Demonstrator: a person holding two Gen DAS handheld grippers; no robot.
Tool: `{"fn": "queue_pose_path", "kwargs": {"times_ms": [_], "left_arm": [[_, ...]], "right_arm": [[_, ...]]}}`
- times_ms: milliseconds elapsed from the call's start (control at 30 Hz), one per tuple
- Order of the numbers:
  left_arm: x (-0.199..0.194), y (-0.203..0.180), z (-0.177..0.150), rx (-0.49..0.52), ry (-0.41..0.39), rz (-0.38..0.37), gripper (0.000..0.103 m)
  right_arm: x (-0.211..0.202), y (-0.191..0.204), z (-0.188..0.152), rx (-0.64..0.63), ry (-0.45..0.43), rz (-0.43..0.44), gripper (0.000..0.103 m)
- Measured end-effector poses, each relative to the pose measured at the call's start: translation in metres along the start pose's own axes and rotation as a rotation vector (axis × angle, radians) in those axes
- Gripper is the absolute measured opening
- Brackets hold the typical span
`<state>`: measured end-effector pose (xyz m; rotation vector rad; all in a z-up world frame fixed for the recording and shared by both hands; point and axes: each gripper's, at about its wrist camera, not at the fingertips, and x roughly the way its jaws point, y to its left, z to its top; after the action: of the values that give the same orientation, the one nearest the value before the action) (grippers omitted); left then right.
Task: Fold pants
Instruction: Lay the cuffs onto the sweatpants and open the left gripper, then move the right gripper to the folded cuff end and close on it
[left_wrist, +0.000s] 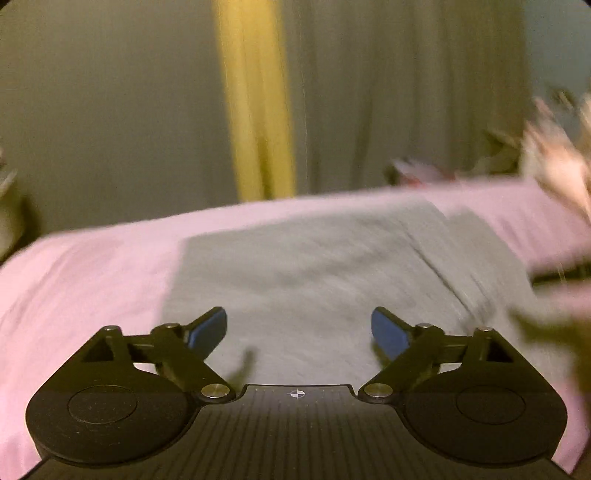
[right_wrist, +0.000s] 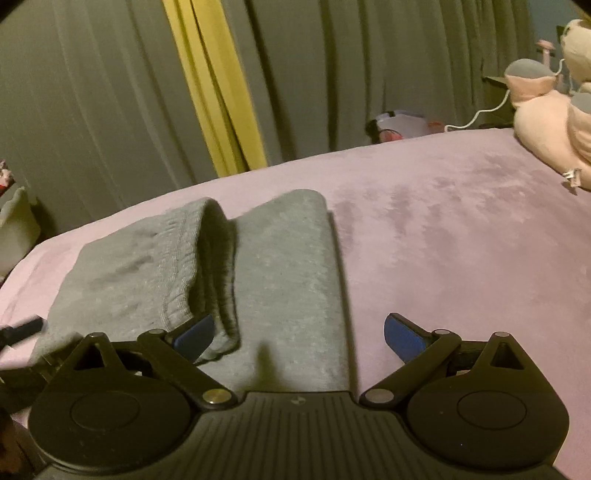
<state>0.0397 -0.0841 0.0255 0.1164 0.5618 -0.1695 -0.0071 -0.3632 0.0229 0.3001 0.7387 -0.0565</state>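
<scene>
bed (right_wrist: 443, 229): pink cover; carries everything, curtain (right_wrist: 110, 110) behind the far edge.
pants (right_wrist: 288, 266): grey, lying on the bed's left part, folded into a compact stack; waistband (right_wrist: 181, 266) flap doubled over on top, left side.
step: fold looks all but done, both tongs off the cloth; next move likely calls for squaring or pressing the loose flap flat.
left tongs (left_wrist: 299, 332): jaws wide apart, nothing between them, above the pants (left_wrist: 295, 266).
right tongs (right_wrist: 299, 336): jaws wide apart, empty, over the stack's near edge.
views: right wrist is sharp, shows waistband, plush toy (right_wrist: 546, 122) far right; left wrist is smeared, shows only a grey slab.
</scene>
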Motion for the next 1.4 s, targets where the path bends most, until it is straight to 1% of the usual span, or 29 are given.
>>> {"fn": "queue_pose_path", "kwargs": {"times_ms": [33, 100, 167, 200, 267, 333, 367, 400, 500, 567, 600, 733, 867, 1000, 1133, 1200, 1267, 1333, 1400], "left_arm": [[-0.002, 0.014, 0.003, -0.066, -0.009, 0.033, 0.095], [0.005, 0.045, 0.008, -0.173, 0.002, 0.110, 0.096], [0.011, 0.074, 0.005, -0.258, 0.044, 0.177, 0.096], [0.016, 0.085, 0.004, -0.295, 0.067, 0.195, 0.096], [0.028, 0.101, -0.005, -0.368, 0.123, 0.210, 0.096], [0.036, 0.110, -0.011, -0.426, 0.192, 0.178, 0.096], [0.039, 0.109, -0.013, -0.445, 0.207, 0.159, 0.096], [0.040, 0.109, -0.015, -0.450, 0.210, 0.153, 0.096], [0.042, 0.101, -0.015, -0.395, 0.217, 0.157, 0.096], [0.044, 0.098, -0.016, -0.382, 0.222, 0.144, 0.096], [0.051, 0.093, -0.017, -0.384, 0.226, 0.140, 0.096], [0.059, 0.097, -0.019, -0.418, 0.245, 0.139, 0.096], [0.060, 0.099, -0.021, -0.440, 0.259, 0.137, 0.096], [0.058, 0.097, -0.020, -0.428, 0.263, 0.146, 0.096], [0.059, 0.096, -0.021, -0.424, 0.270, 0.156, 0.096], [0.060, 0.096, -0.022, -0.430, 0.274, 0.158, 0.096], [0.061, 0.096, -0.022, -0.434, 0.277, 0.160, 0.097], [0.062, 0.096, -0.022, -0.435, 0.279, 0.164, 0.097], [0.063, 0.095, -0.023, -0.433, 0.282, 0.170, 0.097]], "right_arm": [[0.001, 0.001, 0.001, -0.003, 0.003, 0.005, 0.099], [0.005, 0.003, 0.001, -0.015, 0.013, 0.009, 0.099], [0.006, 0.005, 0.000, -0.024, 0.020, 0.018, 0.099], [0.007, 0.005, 0.000, -0.026, 0.022, 0.026, 0.099], [0.007, 0.006, -0.001, -0.024, 0.021, 0.040, 0.099], [0.007, 0.006, -0.001, -0.022, 0.019, 0.049, 0.099], [0.008, 0.007, -0.001, -0.021, 0.018, 0.053, 0.099], [0.008, 0.007, -0.001, -0.019, 0.019, 0.060, 0.099], [0.011, 0.009, -0.001, -0.017, 0.028, 0.075, 0.099], [0.013, 0.010, -0.002, -0.014, 0.041, 0.085, 0.099], [0.013, 0.011, -0.002, -0.013, 0.046, 0.092, 0.099], [0.014, 0.013, -0.004, 0.001, 0.062, 0.118, 0.099], [0.013, 0.014, -0.006, 0.023, 0.062, 0.137, 0.099], [0.011, 0.017, -0.007, 0.013, 0.055, 0.148, 0.099], [0.006, 0.017, -0.009, 0.029, 0.022, 0.192, 0.099], [0.002, 0.017, -0.009, 0.057, -0.016, 0.228, 0.099], [-0.002, 0.015, -0.010, 0.104, -0.047, 0.298, 0.099], [-0.001, 0.012, -0.010, 0.176, -0.045, 0.343, 0.099], [0.006, 0.007, -0.008, 0.267, -0.016, 0.378, 0.099]]}}
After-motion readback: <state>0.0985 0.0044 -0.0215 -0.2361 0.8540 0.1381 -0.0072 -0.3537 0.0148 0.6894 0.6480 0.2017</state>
